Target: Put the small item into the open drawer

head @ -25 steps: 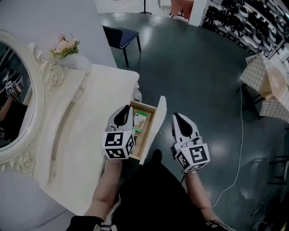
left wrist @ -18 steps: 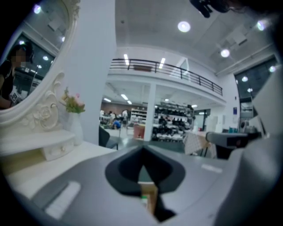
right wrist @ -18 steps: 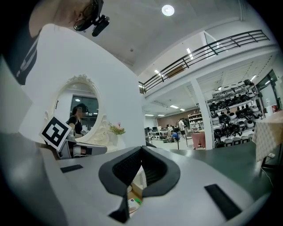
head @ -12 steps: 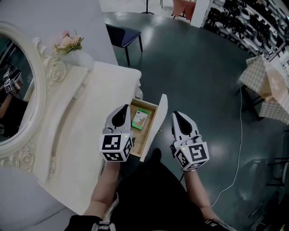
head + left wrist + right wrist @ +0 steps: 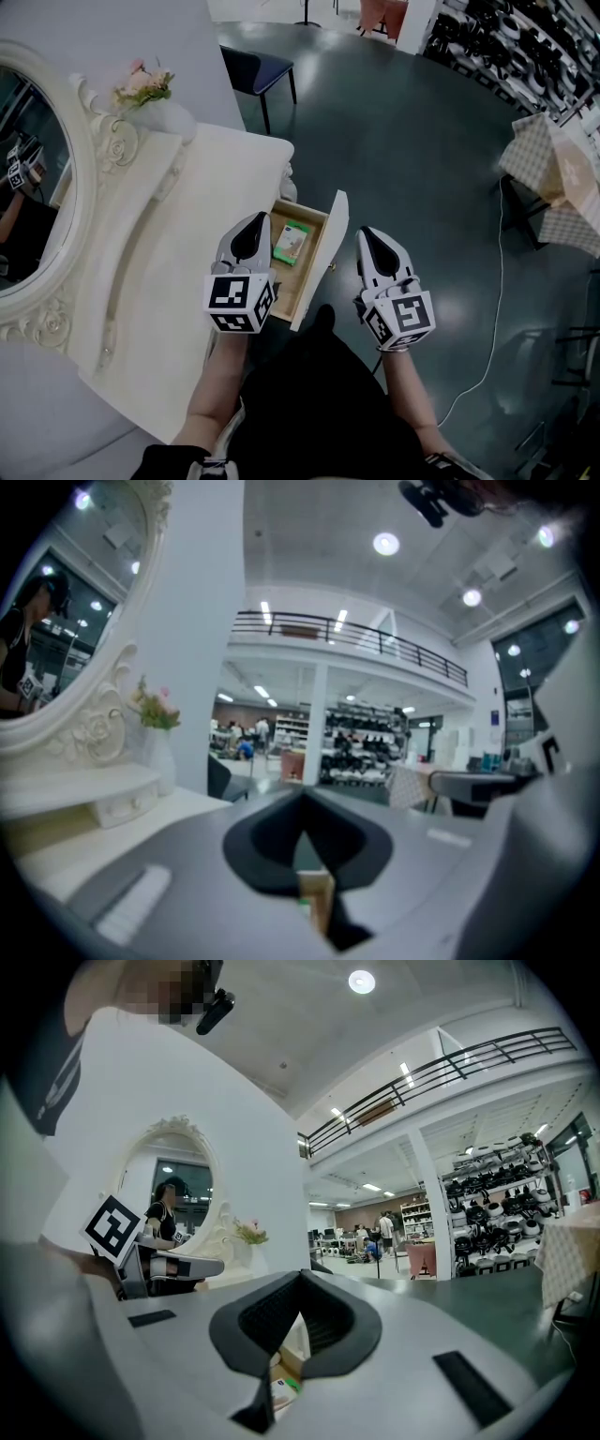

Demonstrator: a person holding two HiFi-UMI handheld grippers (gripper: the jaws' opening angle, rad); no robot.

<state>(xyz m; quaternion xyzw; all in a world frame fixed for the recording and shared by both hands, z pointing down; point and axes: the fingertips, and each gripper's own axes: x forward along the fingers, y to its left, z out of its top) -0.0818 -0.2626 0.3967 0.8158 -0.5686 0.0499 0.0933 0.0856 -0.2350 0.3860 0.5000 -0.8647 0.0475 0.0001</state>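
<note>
The small green-and-white item lies flat inside the open wooden drawer of the white dressing table. My left gripper hovers over the drawer's left edge, beside the item and apart from it, its jaws shut and empty. My right gripper hangs to the right of the drawer's front panel, over the floor, shut with nothing in it. The left gripper view shows that gripper closed to a point, with drawer wood below. In the right gripper view, the item peeks out under the closed right gripper.
An oval mirror and a vase of flowers stand on the table's far side. A dark chair is beyond the table. A cable runs over the dark floor, and a checkered table stands at the right.
The left gripper has drawn back a little from over the drawer, so the item now shows in full lying inside. The right gripper has stayed where it was.
</note>
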